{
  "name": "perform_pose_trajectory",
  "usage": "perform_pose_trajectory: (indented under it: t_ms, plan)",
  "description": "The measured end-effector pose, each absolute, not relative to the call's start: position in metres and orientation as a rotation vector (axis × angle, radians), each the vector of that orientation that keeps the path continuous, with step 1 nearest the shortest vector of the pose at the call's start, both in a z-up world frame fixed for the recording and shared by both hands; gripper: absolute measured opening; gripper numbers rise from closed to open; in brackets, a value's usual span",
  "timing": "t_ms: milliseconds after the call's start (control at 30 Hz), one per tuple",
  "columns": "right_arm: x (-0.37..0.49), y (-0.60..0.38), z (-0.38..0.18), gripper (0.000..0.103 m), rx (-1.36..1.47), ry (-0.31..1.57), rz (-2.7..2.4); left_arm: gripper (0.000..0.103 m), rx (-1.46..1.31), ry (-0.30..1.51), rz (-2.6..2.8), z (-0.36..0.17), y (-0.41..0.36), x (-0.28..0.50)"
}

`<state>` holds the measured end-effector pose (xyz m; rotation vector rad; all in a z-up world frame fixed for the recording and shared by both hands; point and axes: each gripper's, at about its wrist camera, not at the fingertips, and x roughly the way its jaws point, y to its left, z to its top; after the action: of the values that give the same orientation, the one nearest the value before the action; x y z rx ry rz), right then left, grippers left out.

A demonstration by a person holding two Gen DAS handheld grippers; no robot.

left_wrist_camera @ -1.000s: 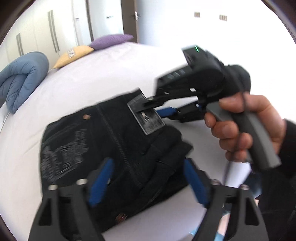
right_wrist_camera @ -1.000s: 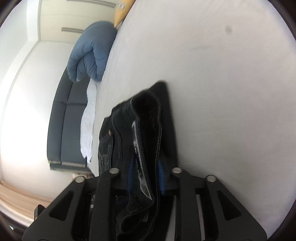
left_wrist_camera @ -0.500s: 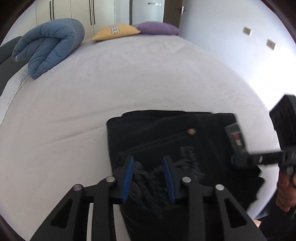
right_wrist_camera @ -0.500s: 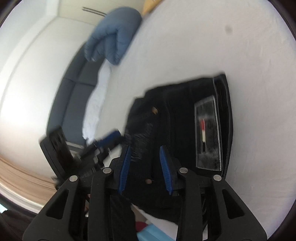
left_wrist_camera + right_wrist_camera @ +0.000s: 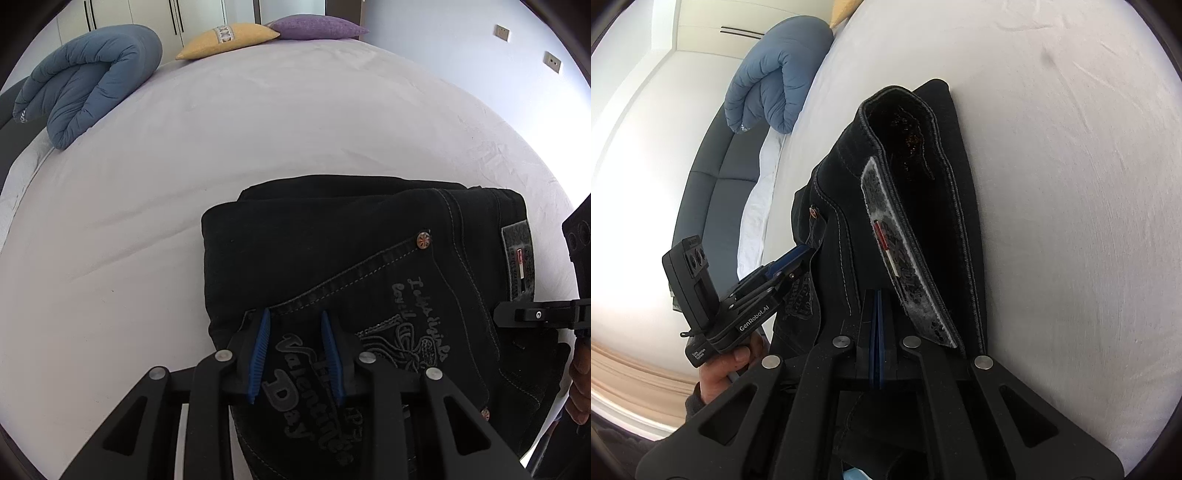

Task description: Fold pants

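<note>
Pants (image 5: 369,266), folded thick at bed's (image 5: 258,129) near edge: heavy, limp denim. Left gripper (image 5: 295,350) pinches near-left fold; right gripper (image 5: 876,332) pressed together, empty. Take hold at stiff waistband.

The pants (image 5: 369,258) are black with pale grey stitching, copper-coloured rivets, tone-on-tone embroidered lettering and a grey waistband patch (image 5: 519,258) bearing a red-and-white stripe. The bed sheet (image 5: 258,129) is white. The rolled duvet (image 5: 85,77) is blue; the cushions are yellow (image 5: 229,38) and purple (image 5: 317,27).
</note>
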<state>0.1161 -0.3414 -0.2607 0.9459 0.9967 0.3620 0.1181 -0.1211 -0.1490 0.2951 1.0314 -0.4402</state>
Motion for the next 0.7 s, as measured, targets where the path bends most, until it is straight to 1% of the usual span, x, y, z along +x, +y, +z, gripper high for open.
perform_pose_trajectory:
  t_ms: [300, 500, 533, 633, 700]
  plan:
    - [0.118, -0.327, -0.253, 0.000, 0.914, 0.988, 0.326, 0.030, 0.301, 1.008, -0.438, -0.147, -0.118, 0.097]
    - [0.117, -0.318, -0.250, 0.000, 0.885, 0.972, 0.300, 0.030, 0.358, 0.924, -0.427, -0.141, -0.113, 0.048]
    - [0.116, -0.315, -0.251, 0.000, 0.885, 0.969, 0.298, 0.032, 0.377, 0.900, -0.420, -0.140, -0.113, 0.038]
    - [0.116, -0.312, -0.250, 0.000, 0.880, 0.966, 0.292, 0.042, 0.452, 0.814, -0.392, -0.145, -0.114, 0.000]
    - [0.116, -0.311, -0.248, 0.000, 0.877, 0.965, 0.287, 0.045, 0.499, 0.774, -0.374, -0.150, -0.112, -0.016]
